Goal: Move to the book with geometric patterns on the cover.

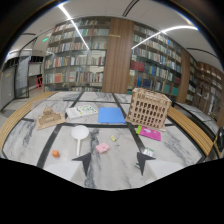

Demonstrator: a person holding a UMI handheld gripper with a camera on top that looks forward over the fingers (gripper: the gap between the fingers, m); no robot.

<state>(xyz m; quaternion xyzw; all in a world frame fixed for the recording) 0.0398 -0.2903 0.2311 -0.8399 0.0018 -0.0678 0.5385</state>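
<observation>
1. My tool (114, 161) is over the near edge of the surface (30, 142). Its two dark fingers (84, 161) are apart, and nothing is between them.
2. The surface is white marble with dark lines on it.
3. The book with shapes on its cover (82, 110) lies flat, far past my fingers. It is white with green and yellow bits.
4. A blue folder (111, 115) lies just beside that book.
5. A small wooden model (48, 117) sits on the other side of the book.
6. A big wooden crate (148, 108) with holes stands next to the folder, tipped a little.
7. A pink book (149, 133) lies near the crate, with a green bit poking out.
8. A white round thing with a handle (79, 134) lies ahead of my fingers.
9. A small pink thing (102, 147) lies near it, just ahead of my fingers.
10. A tiny yellow thing (113, 138) lies a bit past that.
11. A small orange ball (55, 153) sits off to one side.
12. Tall shelves full of books (80, 55) stand behind the surface.
</observation>
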